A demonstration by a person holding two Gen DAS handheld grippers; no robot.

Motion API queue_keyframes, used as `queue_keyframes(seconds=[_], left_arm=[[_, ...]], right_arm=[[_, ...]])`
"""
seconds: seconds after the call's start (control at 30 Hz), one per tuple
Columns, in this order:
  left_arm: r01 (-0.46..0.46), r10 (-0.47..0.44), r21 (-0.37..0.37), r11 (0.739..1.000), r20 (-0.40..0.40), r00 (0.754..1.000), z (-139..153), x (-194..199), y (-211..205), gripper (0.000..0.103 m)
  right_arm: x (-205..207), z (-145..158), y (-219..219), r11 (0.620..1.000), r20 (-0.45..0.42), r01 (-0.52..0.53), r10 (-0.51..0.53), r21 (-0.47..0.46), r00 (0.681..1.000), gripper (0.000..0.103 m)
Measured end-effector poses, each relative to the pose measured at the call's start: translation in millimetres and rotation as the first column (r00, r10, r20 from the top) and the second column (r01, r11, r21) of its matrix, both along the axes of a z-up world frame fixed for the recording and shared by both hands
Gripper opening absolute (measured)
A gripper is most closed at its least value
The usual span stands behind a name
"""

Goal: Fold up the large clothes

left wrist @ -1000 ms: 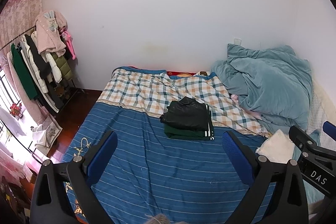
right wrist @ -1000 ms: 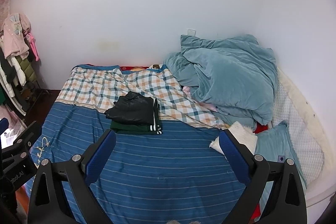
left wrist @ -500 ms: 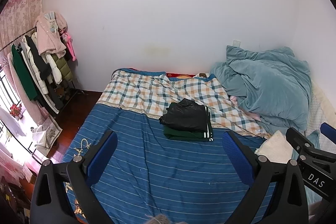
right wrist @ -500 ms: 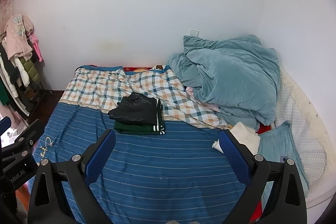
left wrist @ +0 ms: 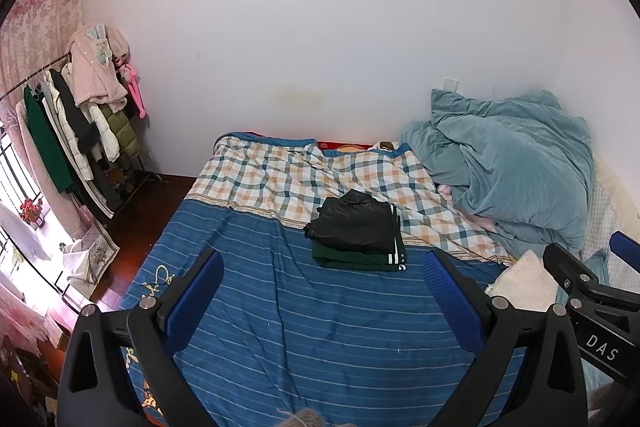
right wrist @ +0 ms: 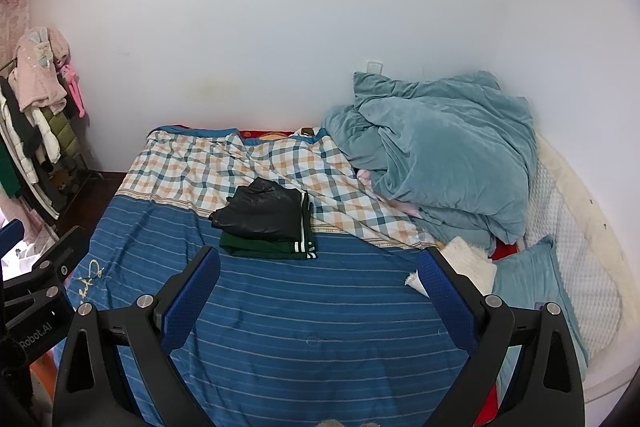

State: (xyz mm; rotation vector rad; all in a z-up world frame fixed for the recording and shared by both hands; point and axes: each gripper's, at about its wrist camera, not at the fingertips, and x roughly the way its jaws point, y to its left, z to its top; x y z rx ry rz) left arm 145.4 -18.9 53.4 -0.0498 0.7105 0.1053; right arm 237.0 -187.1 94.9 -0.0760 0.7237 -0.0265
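Observation:
A folded black garment (left wrist: pixel 352 225) lies on a folded dark green garment with white stripes (left wrist: pixel 360 259) in the middle of the bed; the stack also shows in the right wrist view (right wrist: pixel 264 223). My left gripper (left wrist: pixel 324 291) is open and empty, held above the blue striped bedspread (left wrist: pixel 300 327), short of the stack. My right gripper (right wrist: pixel 318 291) is open and empty, also short of the stack. The right gripper's body shows at the left wrist view's right edge (left wrist: pixel 592 311).
A crumpled teal duvet (right wrist: pixel 440 155) is piled at the bed's far right by the wall. A white fluffy cloth (right wrist: pixel 468 263) and a teal pillow (right wrist: pixel 532 283) lie at the right. A clothes rack with coats (left wrist: pixel 72 131) stands on the left by the window.
Both grippers have drawn back slightly from the bed, so the stack sits a little farther away. Both stay open and the stack has not moved.

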Motion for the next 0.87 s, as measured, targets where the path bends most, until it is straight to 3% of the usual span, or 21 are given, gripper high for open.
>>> queue_keyframes(seconds=[0.87], left_arm=[[-0.023,0.023,0.017,1.0,0.006,1.0,3.9,-4.2,3.1,0.102]], right_arm=[[-2.0,2.1,5.8,1.0,-0.002,0.002,-0.002,0.006,1.0,0.101]])
